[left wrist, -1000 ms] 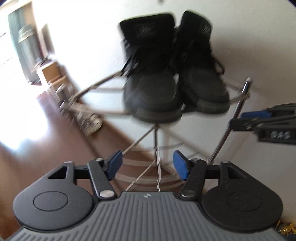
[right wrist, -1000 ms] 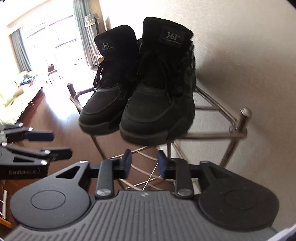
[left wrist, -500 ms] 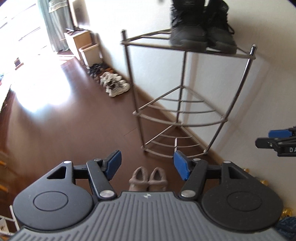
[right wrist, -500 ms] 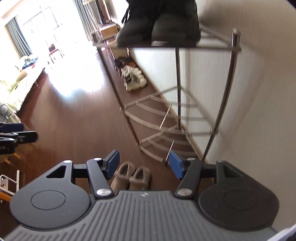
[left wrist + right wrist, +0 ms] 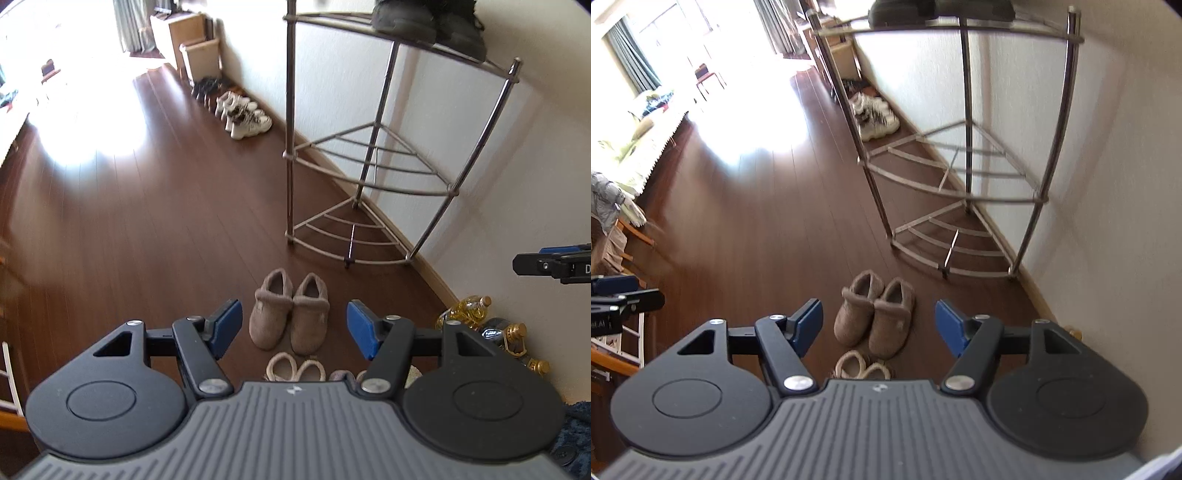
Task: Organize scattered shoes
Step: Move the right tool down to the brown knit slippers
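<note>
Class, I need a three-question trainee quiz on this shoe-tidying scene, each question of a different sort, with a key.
1. True or false: the brown slippers lie on the metal rack.
2. Multiple choice: where are the black boots? A) on the wooden floor B) on the rack's top shelf C) on its bottom shelf
3. Fill in: the left tool holds ____.

Key:
1. False; they lie side by side on the floor before the rack.
2. B
3. Nothing; the right tool, its jaws opening, is empty too.
</note>
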`<state>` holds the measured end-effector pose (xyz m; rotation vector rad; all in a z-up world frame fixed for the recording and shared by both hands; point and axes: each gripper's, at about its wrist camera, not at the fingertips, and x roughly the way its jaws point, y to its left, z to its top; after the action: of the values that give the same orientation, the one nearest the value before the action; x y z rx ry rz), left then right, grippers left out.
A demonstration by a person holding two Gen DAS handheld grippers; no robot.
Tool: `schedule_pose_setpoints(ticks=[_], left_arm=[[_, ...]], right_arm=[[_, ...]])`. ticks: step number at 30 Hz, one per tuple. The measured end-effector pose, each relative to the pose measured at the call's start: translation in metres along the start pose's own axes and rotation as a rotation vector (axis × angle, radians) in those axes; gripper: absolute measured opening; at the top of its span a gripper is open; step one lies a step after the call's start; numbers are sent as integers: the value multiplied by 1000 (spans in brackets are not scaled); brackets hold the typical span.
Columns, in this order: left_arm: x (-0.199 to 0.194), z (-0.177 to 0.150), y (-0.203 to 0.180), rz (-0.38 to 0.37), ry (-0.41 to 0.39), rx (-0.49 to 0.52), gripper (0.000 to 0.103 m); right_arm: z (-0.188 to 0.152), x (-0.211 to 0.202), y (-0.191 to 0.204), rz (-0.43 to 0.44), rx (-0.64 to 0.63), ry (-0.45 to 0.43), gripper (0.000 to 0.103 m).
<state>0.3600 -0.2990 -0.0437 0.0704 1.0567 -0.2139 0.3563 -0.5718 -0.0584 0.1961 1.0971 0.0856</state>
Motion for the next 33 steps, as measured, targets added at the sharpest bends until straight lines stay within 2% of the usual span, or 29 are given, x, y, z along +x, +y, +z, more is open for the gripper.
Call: schedule_pose_setpoints(ticks=[5, 9, 15, 22, 28, 33], left_arm=[[31, 4, -4, 32, 58, -26, 65], [64, 20, -19, 52, 99, -64, 65], [108, 38, -46, 89, 128, -67, 65], [164, 34, -61, 75, 200, -103, 65], [208, 18, -38, 51, 229, -76, 65], [258, -3, 7, 16, 233, -55, 65]], right_arm=[[6, 26, -2, 20, -59, 66, 65], [25, 48, -12, 36, -122, 124, 65], [61, 82, -45, 58, -184, 187, 66], [77, 118, -63, 63, -210, 257, 66], [71, 161, -60, 38, -138, 288, 67], [47, 209, -40, -25, -35, 262, 68]])
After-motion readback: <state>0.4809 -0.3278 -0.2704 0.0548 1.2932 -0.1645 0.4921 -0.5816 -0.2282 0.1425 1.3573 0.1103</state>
